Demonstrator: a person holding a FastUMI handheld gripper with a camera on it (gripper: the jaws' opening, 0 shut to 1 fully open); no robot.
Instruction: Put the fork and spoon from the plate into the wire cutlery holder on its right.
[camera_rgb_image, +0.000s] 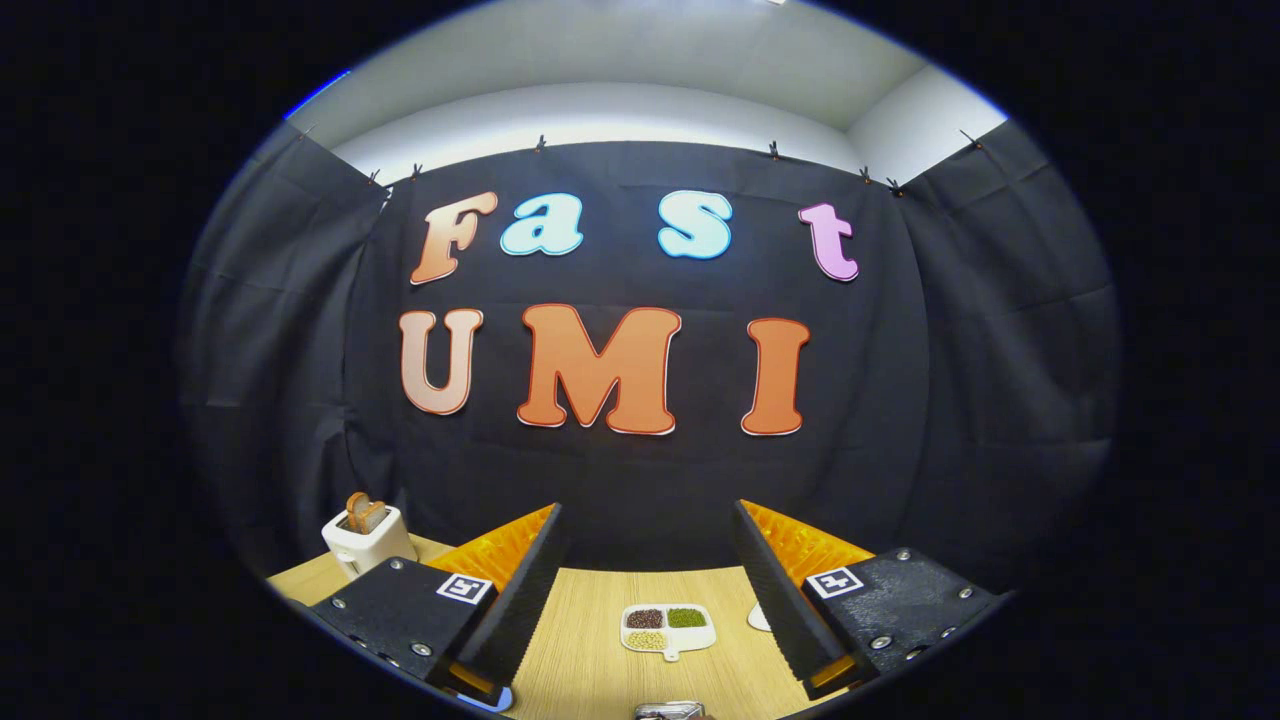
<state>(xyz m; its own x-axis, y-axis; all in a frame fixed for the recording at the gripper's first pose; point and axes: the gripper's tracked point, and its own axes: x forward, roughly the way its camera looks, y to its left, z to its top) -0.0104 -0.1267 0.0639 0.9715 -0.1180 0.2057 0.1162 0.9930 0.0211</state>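
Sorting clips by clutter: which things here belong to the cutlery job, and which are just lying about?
Job:
- gripper, jaws open, holding nothing
- shiny metal item at the near table edge, perhaps cutlery or the holder; too cropped to tell

Lying about:
- toaster with toast in it
- divided dish of beans, ahead between the jaws
- wooden table under it all

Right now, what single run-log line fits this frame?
tool: open, empty, raised over table | ahead: divided dish of beans | beyond left finger: toaster | fork, spoon: not yet picked
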